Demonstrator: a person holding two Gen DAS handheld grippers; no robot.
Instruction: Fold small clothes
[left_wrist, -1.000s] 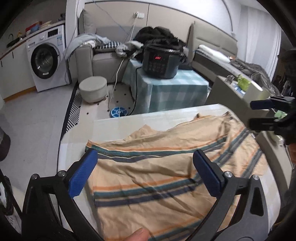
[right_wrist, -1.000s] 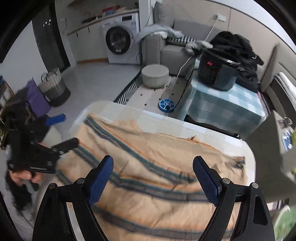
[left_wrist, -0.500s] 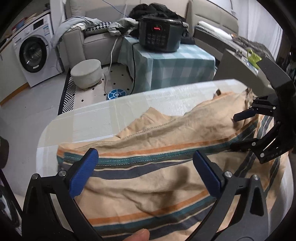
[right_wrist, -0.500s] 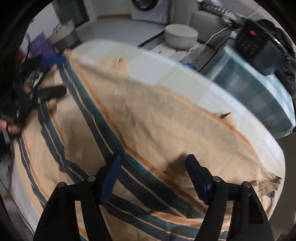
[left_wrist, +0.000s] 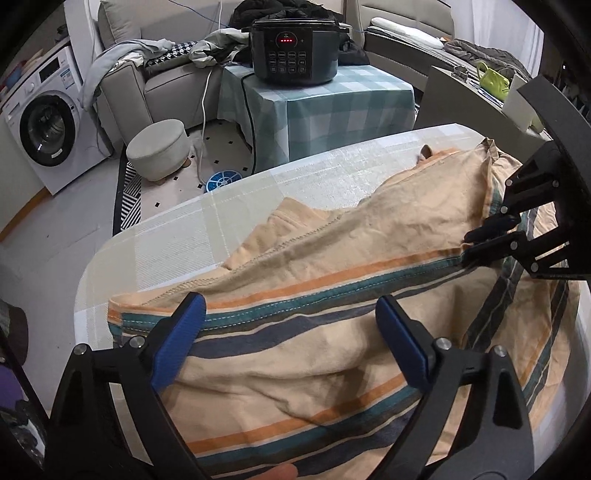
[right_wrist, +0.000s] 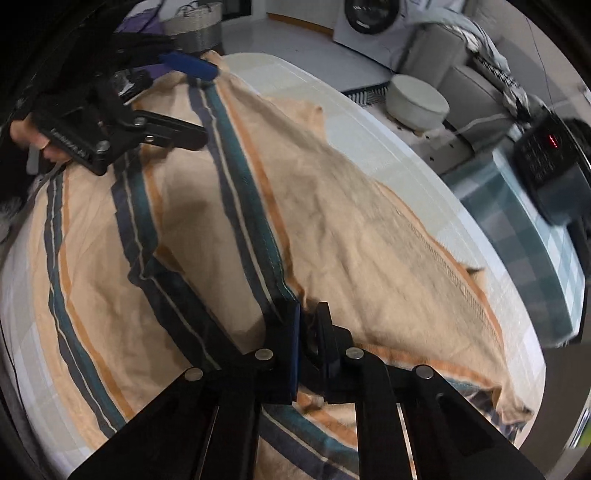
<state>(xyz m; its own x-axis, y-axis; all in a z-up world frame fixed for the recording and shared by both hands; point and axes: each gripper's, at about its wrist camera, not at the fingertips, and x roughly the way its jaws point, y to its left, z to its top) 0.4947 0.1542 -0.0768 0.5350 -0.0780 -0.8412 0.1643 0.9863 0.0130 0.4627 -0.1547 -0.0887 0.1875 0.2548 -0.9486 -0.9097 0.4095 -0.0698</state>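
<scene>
A peach garment (left_wrist: 332, 240) with teal, navy and orange stripes lies rumpled on the pale checked table (left_wrist: 177, 243). My left gripper (left_wrist: 288, 306) hangs low over its near striped edge. The jaws stand wide and are closing a little, with cloth lying between the blue pads (left_wrist: 181, 332), which do not press it. At the right, my right gripper (left_wrist: 466, 246) has its jaws closing tight on the striped fold. In the right wrist view the right gripper (right_wrist: 306, 314) pinches a ridge of the garment (right_wrist: 351, 184). The left gripper (right_wrist: 210, 105) is at the far corner, in a hand (right_wrist: 26, 133).
Beyond the table (right_wrist: 280, 70) stand a dark cooker (left_wrist: 294, 51) on a checked side table (left_wrist: 325, 110), a round stool (left_wrist: 159, 147), a sofa with clothes and a washing machine (left_wrist: 44, 129). A blue disc (left_wrist: 221, 181) lies on the floor.
Both grippers came down onto the garment. The right jaws went from wide apart to pinched on the striped fold. The left jaws narrowed slightly.
</scene>
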